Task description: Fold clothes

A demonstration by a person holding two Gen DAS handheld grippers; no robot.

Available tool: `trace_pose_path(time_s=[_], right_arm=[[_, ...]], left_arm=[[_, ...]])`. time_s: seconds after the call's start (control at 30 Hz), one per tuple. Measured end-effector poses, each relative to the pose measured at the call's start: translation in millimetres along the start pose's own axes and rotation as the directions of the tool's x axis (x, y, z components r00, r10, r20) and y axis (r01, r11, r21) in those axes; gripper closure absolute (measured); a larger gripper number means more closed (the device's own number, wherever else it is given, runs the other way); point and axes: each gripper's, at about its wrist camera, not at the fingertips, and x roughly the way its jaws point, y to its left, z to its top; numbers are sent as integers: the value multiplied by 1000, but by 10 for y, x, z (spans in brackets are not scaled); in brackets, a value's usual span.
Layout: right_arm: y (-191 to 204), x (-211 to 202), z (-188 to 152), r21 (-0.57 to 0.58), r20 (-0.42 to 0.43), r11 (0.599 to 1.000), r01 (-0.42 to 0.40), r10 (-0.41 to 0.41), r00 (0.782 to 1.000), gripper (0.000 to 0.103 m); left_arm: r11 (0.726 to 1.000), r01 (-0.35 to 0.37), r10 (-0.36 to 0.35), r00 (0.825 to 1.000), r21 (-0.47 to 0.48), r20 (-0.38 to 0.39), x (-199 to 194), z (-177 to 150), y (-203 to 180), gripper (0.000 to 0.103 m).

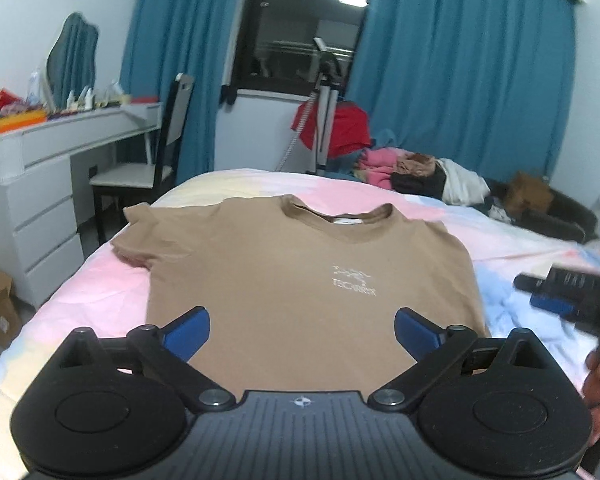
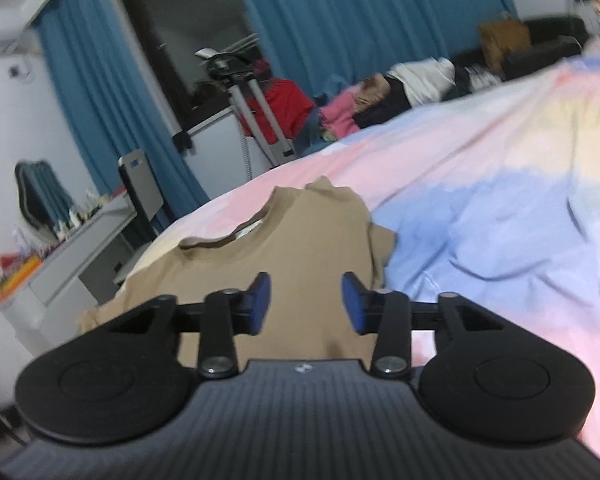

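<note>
Two tools are up over the bed [image 1: 100, 280], one in each of my hands. My left tool [image 1: 302, 330] hangs above the lower hem of the tan T-shirt [image 1: 300, 272], its blue pads [image 1: 192, 332] spread wide with nothing between them. My right tool [image 2: 305, 304] hovers over the shirt's right side, its blue pads [image 2: 260, 300] apart at a middling gap and likewise holding nothing. From the left wrist view I can see the right tool as a dark blur off at the right edge, above the sheet and beside the shirt.

The T-shirt [image 2: 292, 248] lies face up and spread flat on the pastel sheet of pink, blue and pale yellow, collar pointing away from me toward the window [image 1: 300, 28]. A pale printed logo [image 1: 354, 282] sits on the chest. The sleeve on the side of the white dresser [image 1: 40, 184] is laid out with some wrinkling at its end; the other sleeve looks rumpled or tucked along the shirt's edge.

Beyond the collar, at the far end of the bed, a heap of clothes [image 1: 412, 168] in pink, tan, black and white is piled, well apart from the shirt. Blue curtains [image 1: 460, 72] frame the dark window, a tripod [image 1: 326, 92] stands before it, and a chair [image 1: 152, 160] sits beside the dresser.
</note>
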Motion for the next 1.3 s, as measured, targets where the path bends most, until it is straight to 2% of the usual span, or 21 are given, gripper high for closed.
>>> trace_pose_path(time_s=[0.17, 0.23, 0.33, 0.4, 0.47, 0.57, 0.7, 0.73, 0.77, 0.93, 1.03, 1.1, 1.2, 1.3], right_arm=[[-193, 240, 229, 66, 5, 996, 62, -62, 998, 64], [-345, 499, 315, 146, -35, 985, 97, -92, 995, 64], [-619, 890, 411, 300, -70, 944, 137, -122, 990, 64], [-788, 1120, 430, 375, -74, 917, 137, -118, 990, 65], [-916, 1407, 415, 411, -116, 901, 140, -101, 988, 65], [-1012, 1753, 320, 427, -184, 898, 104, -27, 983, 65], [-1004, 1916, 217, 402, -186, 915, 46, 32, 982, 66], [-994, 1921, 218, 393, -176, 919, 34, 39, 984, 74], [-985, 1902, 235, 389, -162, 921, 20, 46, 986, 89], [-983, 1572, 405, 383, -16, 924, 15, -10, 1000, 92], [-1002, 1328, 484, 364, 52, 930, 54, -79, 996, 93], [-1056, 1157, 527, 350, 93, 931, 103, -144, 985, 93], [-1166, 975, 516, 370, 111, 917, 149, -203, 973, 93], [-1151, 850, 485, 343, 119, 927, 150, -201, 972, 92]], left_arm=[[999, 32, -33, 999, 35, 12, 60, -160, -122, 3], [999, 31, -31, 999, 37, 11, 121, -179, -129, 3], [999, 40, -40, 999, 19, -12, 242, -180, -80, 3], [999, 49, -49, 998, 11, -26, 333, -191, -74, 3], [998, 58, -58, 998, 3, -40, 425, -201, -69, 3], [997, 72, -72, 996, -9, -60, 563, -217, -61, 3], [997, 81, -82, 993, -19, -89, 741, -233, -54, 3], [997, 77, -79, 992, -17, -96, 773, -238, -51, 3], [997, 74, -76, 992, -16, -102, 797, -248, -44, 3], [997, 62, -65, 992, -37, -111, 809, -264, 10, 3], [997, 58, -62, 993, -47, -97, 779, -247, 16, 3], [998, 53, -56, 995, -44, -87, 766, -240, 12, 3], [998, 44, -47, 995, -37, -84, 759, -242, 9, 3], [999, 39, -42, 996, -37, -85, 748, -244, 25, 3]])
